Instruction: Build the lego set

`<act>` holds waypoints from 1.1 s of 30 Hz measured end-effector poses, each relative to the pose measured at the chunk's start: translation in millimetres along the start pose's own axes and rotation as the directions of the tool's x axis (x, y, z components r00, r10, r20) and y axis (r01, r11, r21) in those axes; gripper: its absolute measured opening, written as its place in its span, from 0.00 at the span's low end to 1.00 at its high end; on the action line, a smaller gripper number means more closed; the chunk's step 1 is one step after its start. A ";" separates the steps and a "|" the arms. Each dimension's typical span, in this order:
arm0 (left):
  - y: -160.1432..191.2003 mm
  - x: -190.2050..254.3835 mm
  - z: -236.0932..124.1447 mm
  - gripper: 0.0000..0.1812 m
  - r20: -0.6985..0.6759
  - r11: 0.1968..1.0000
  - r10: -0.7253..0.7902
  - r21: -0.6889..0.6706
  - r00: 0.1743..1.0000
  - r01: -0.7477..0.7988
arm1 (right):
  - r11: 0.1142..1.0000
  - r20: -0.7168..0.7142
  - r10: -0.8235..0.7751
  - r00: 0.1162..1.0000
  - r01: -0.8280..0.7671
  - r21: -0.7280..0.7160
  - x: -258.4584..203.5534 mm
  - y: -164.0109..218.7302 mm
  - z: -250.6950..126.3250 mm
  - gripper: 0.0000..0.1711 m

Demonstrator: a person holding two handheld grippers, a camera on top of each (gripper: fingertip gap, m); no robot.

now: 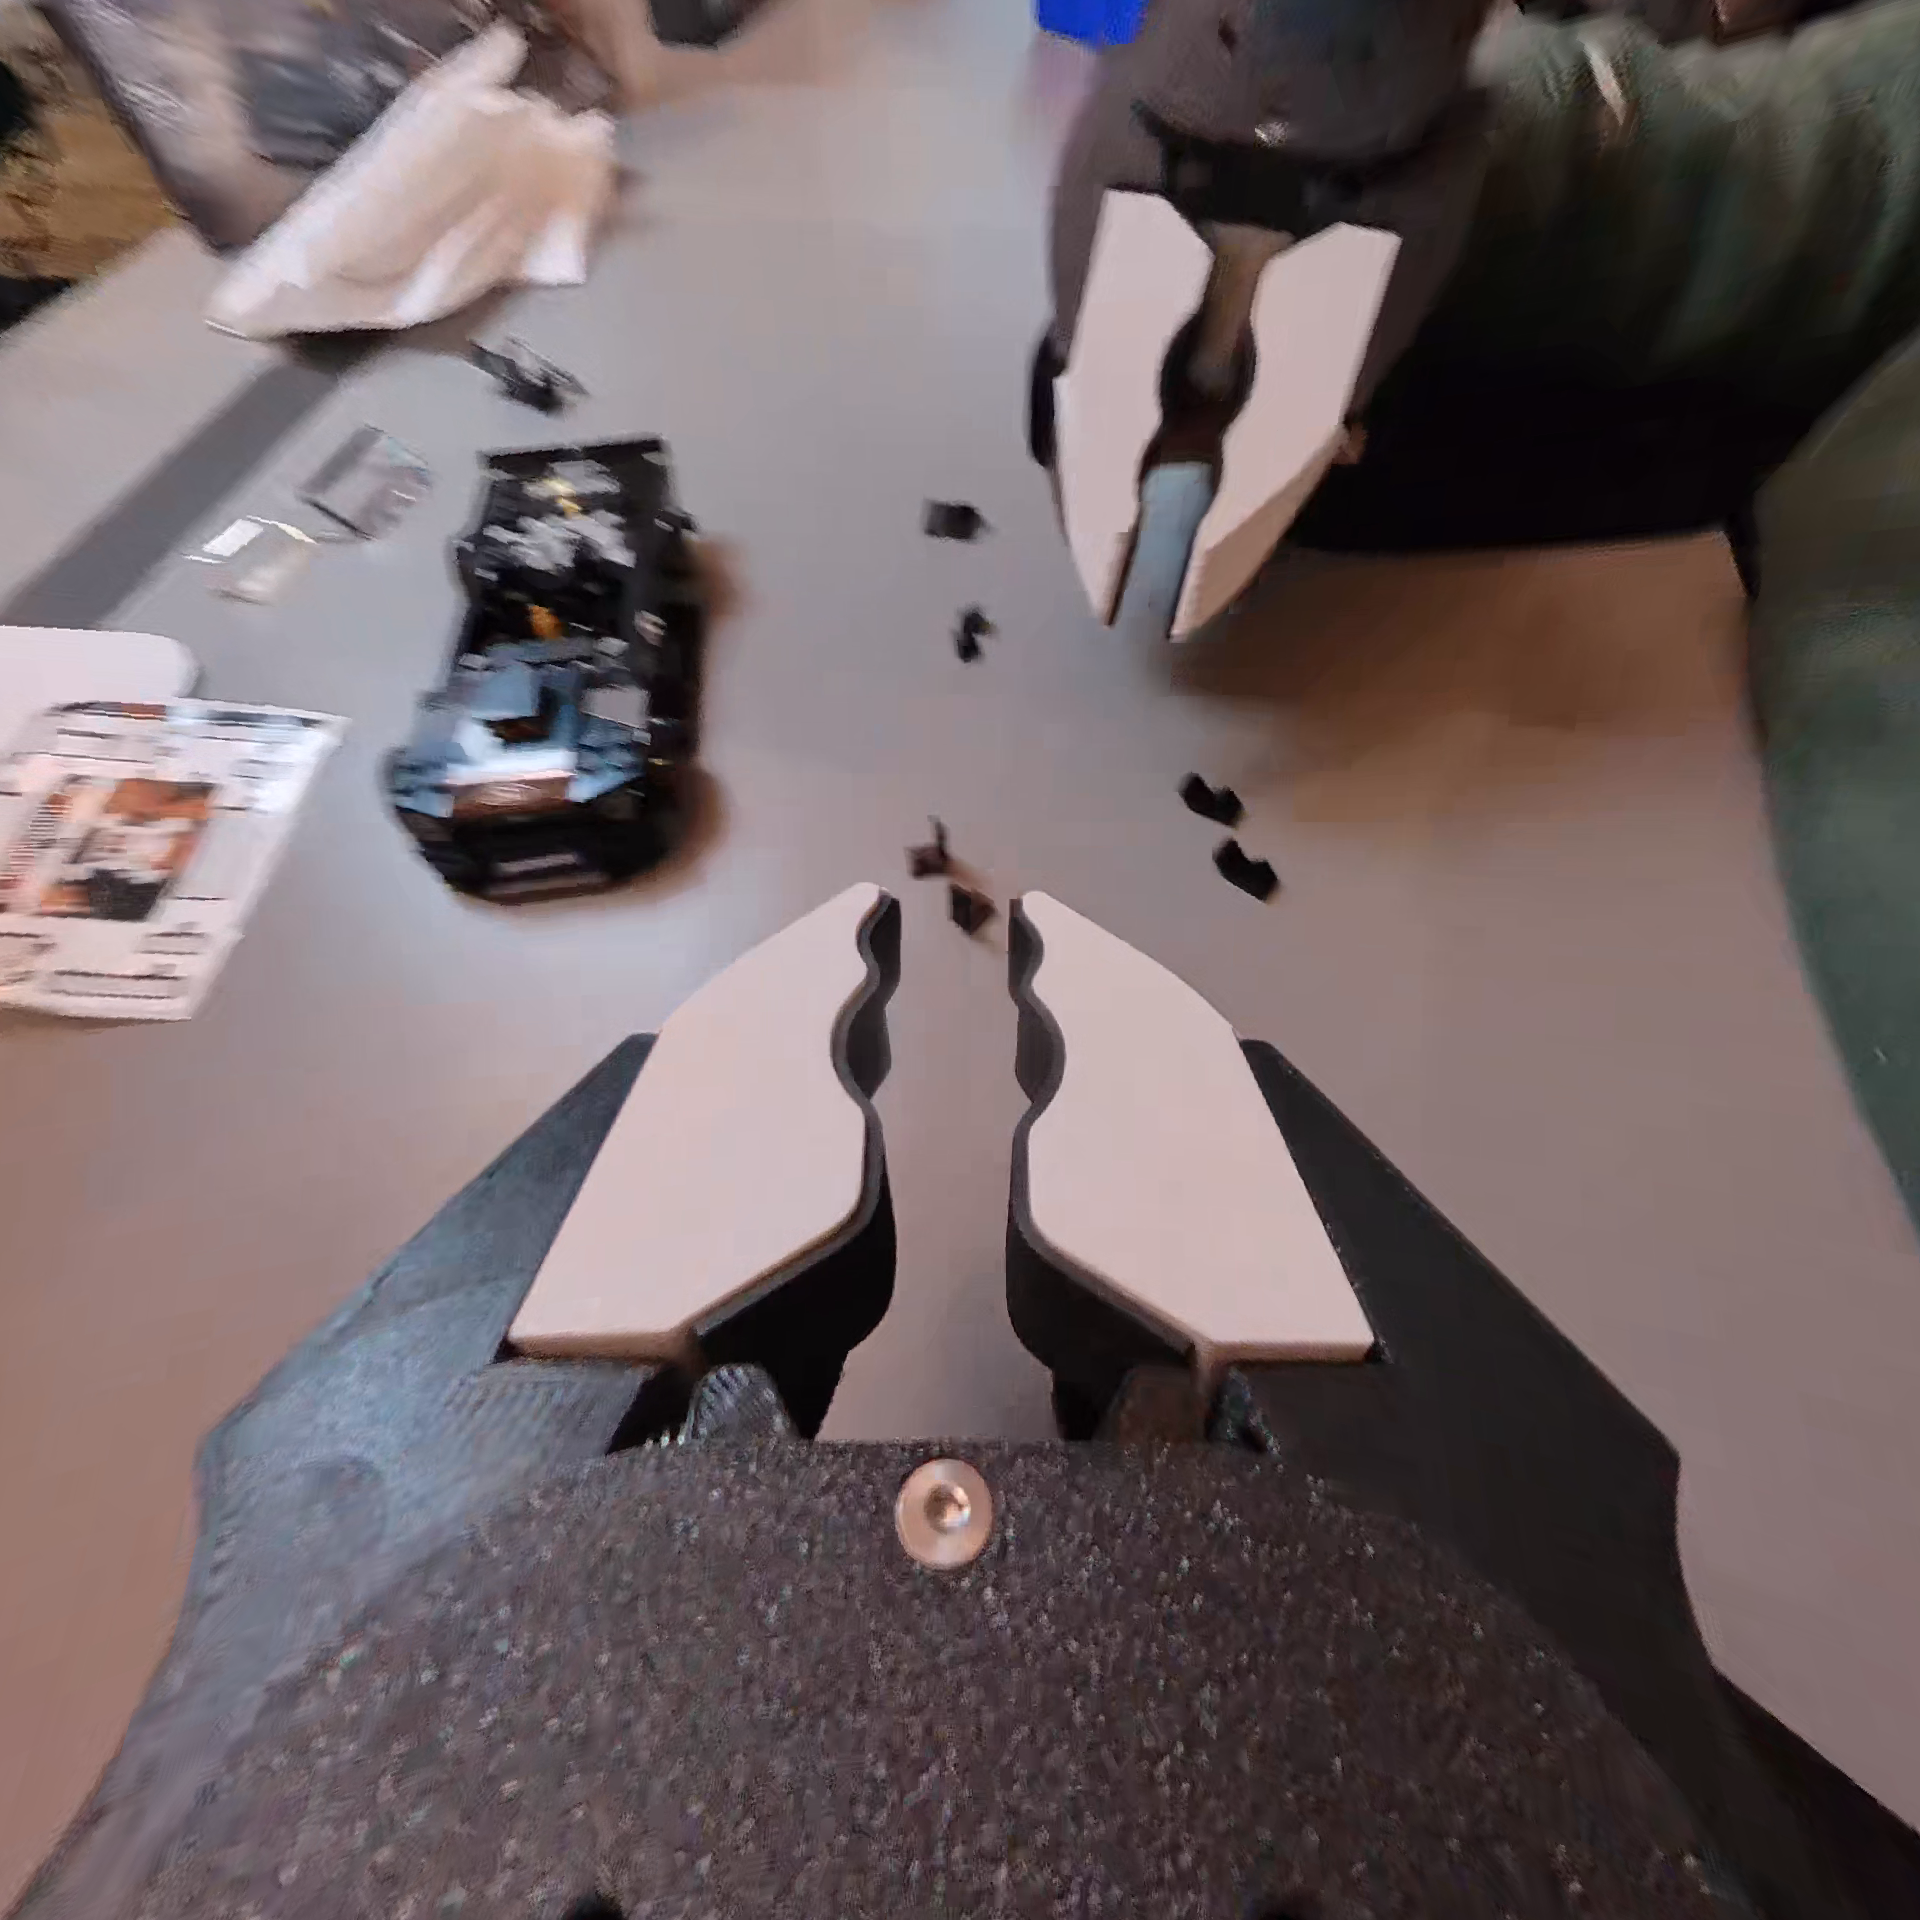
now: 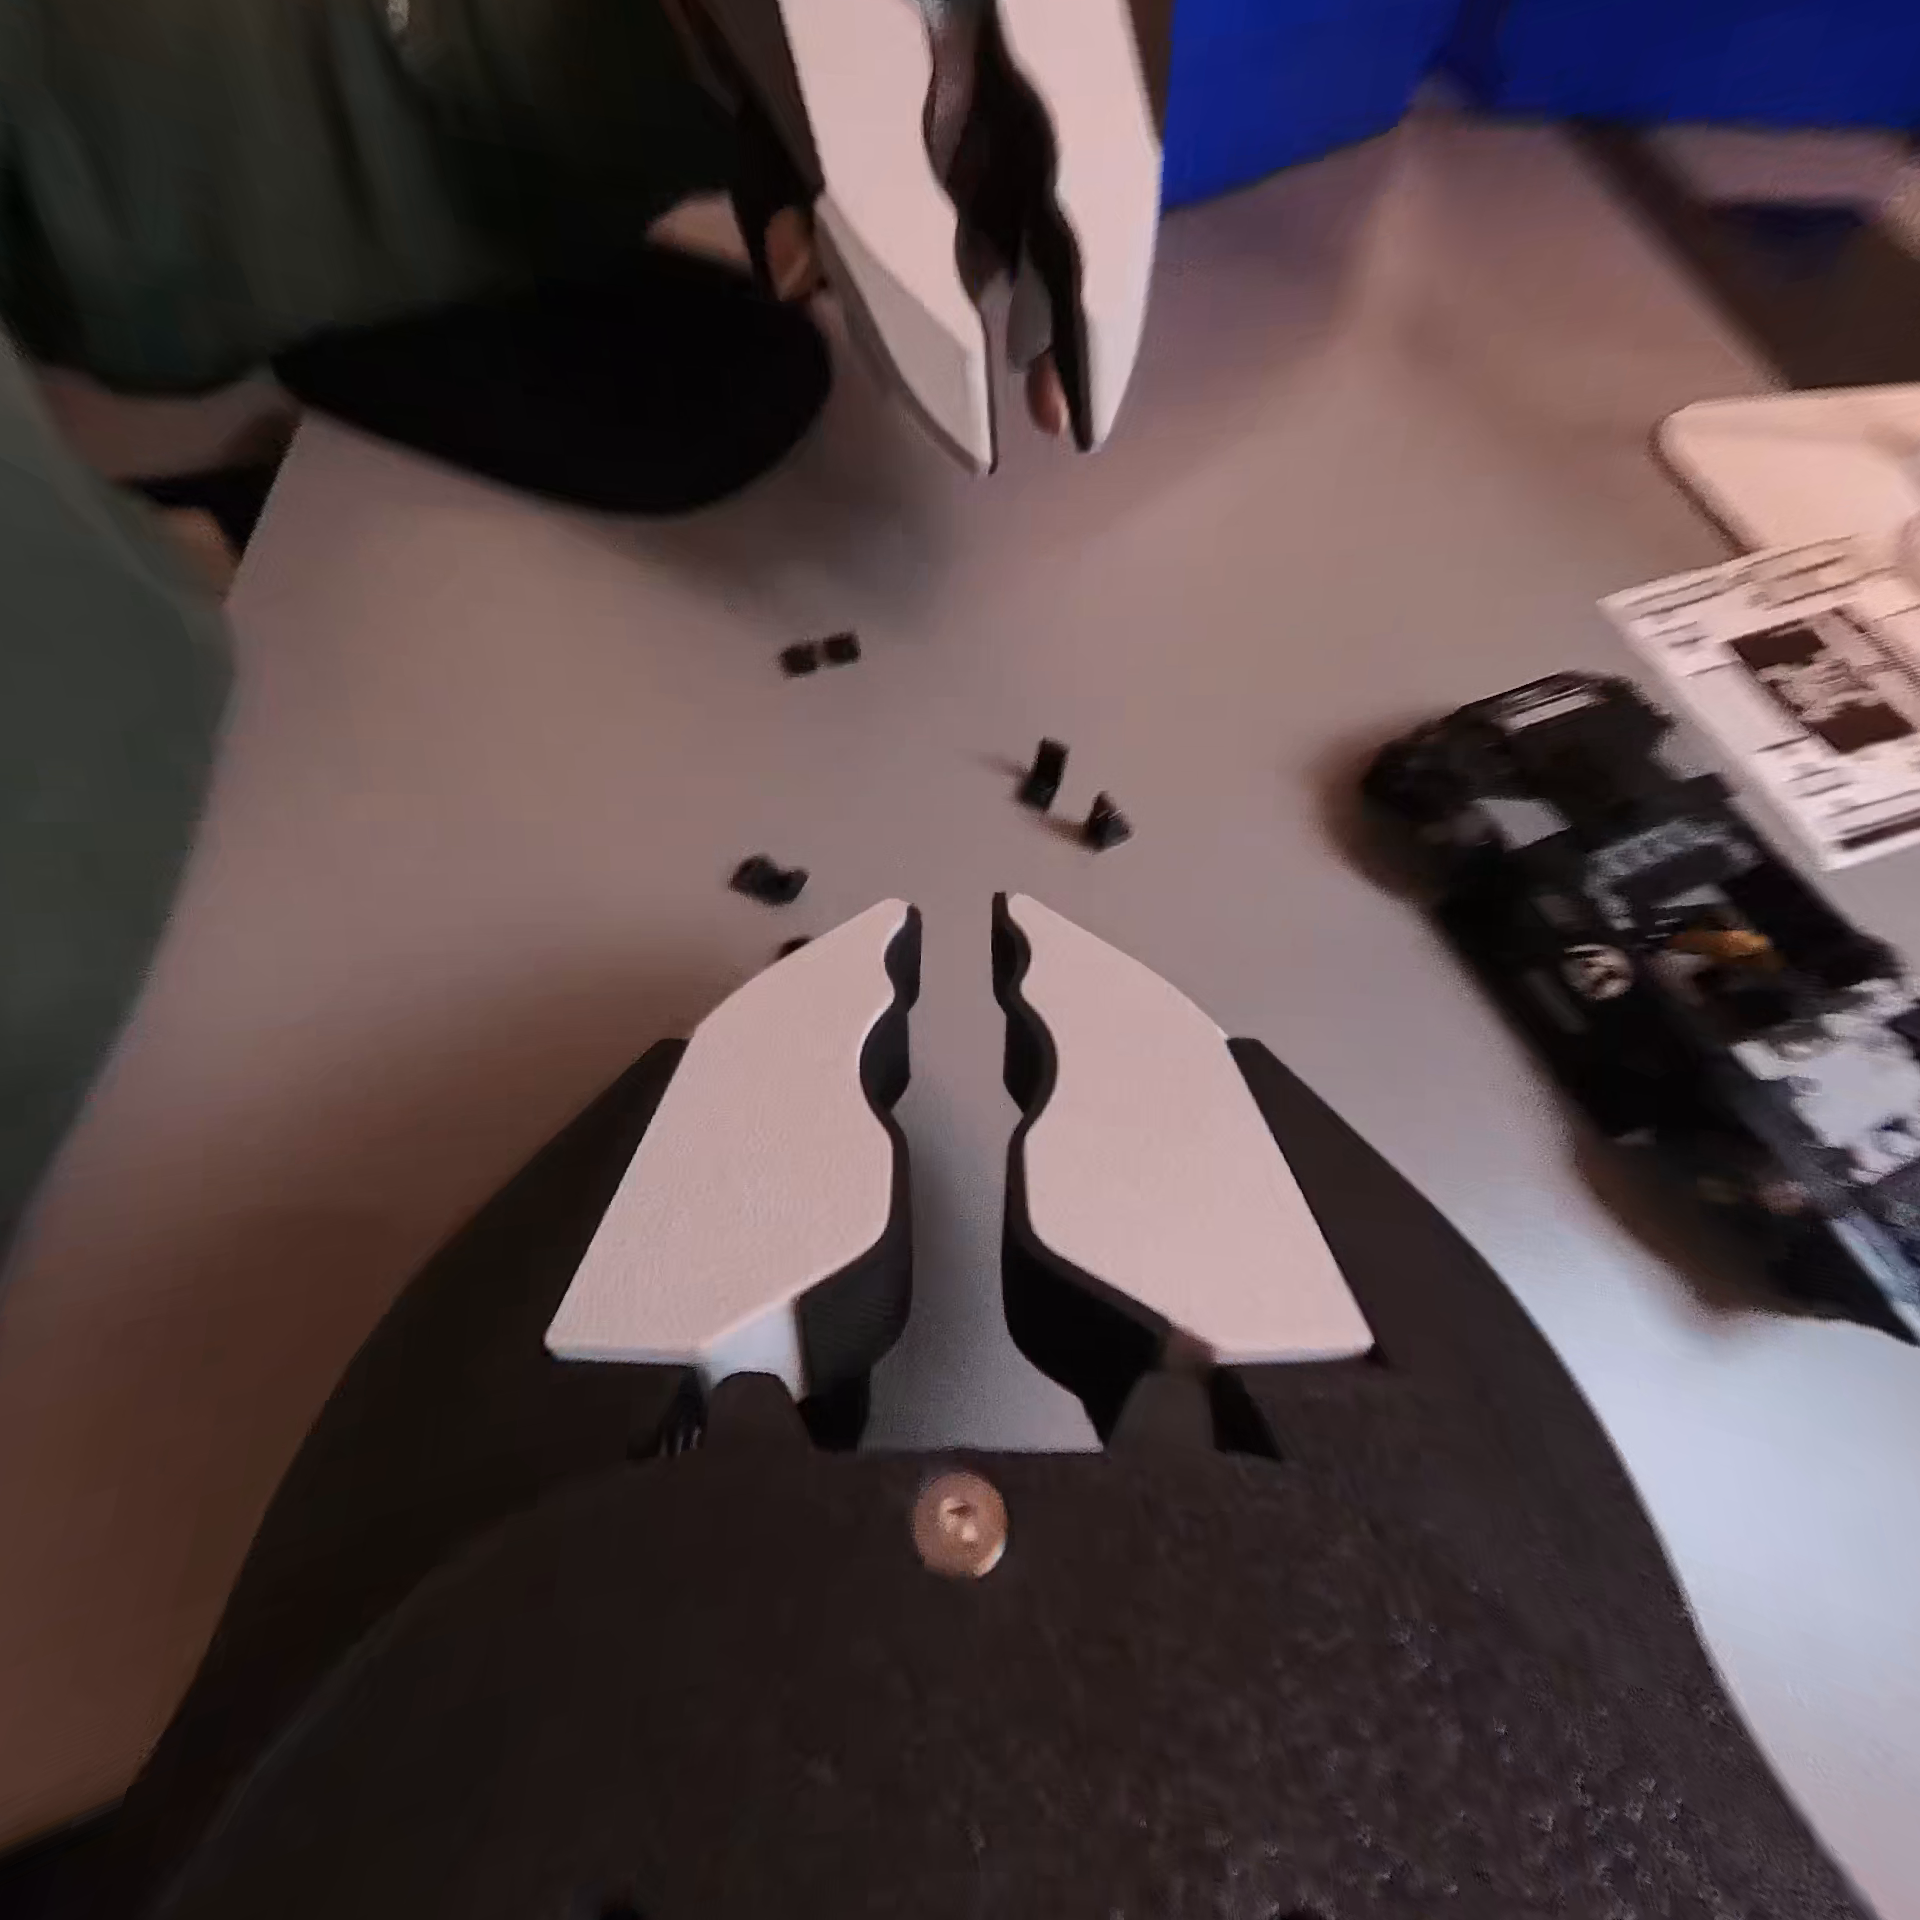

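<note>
A half-built black and blue lego car (image 1: pixel 561 675) lies on the grey table, left of centre in the left wrist view and at the right in the right wrist view (image 2: pixel 1662 997). Several small black lego pieces (image 1: pixel 966 904) lie scattered between the two grippers (image 2: pixel 1049 774). My left gripper (image 1: pixel 954 902) is open and empty, its tips just short of two black pieces. My right gripper (image 2: pixel 956 906) is open and empty above the table, a black piece (image 2: pixel 767 879) just left of its tip. Each gripper also shows opposite in the other's view (image 1: pixel 1143 623) (image 2: pixel 1039 457).
An instruction sheet (image 1: pixel 135 842) (image 2: pixel 1797 696) lies beside the car. A crumpled white bag (image 1: pixel 436 197) and clear plastic wrappers (image 1: pixel 343 499) lie farther back on the left. A person's green sleeve (image 1: pixel 1714 260) runs along the table's edge. A blue object (image 2: pixel 1455 94) stands behind. Tip to tip, the grippers are about 11 centimeters apart. It is some 7 centimeters from my right tips to the black piece (image 2: pixel 767 879). The left camera catches it too, in the left wrist view (image 1: pixel 1244 880).
</note>
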State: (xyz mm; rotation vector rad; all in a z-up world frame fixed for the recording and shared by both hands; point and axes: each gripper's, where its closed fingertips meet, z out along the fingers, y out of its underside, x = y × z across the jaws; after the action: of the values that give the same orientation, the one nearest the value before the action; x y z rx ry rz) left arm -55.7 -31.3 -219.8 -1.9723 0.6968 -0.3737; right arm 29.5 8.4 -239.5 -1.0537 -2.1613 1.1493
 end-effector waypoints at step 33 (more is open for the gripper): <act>21.7 67.4 72.6 0.07 -0.099 0.934 0.238 -0.249 0.966 -0.255 | 0.972 -0.053 -0.013 0.998 0.000 -0.234 2.5 29.4 -2.0 0.09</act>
State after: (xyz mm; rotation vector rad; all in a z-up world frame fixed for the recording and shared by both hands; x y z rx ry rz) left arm 29.0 -29.6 -275.6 -2.0914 1.0708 -0.2030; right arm 41.4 21.7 -263.0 -1.1616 -2.2954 0.8666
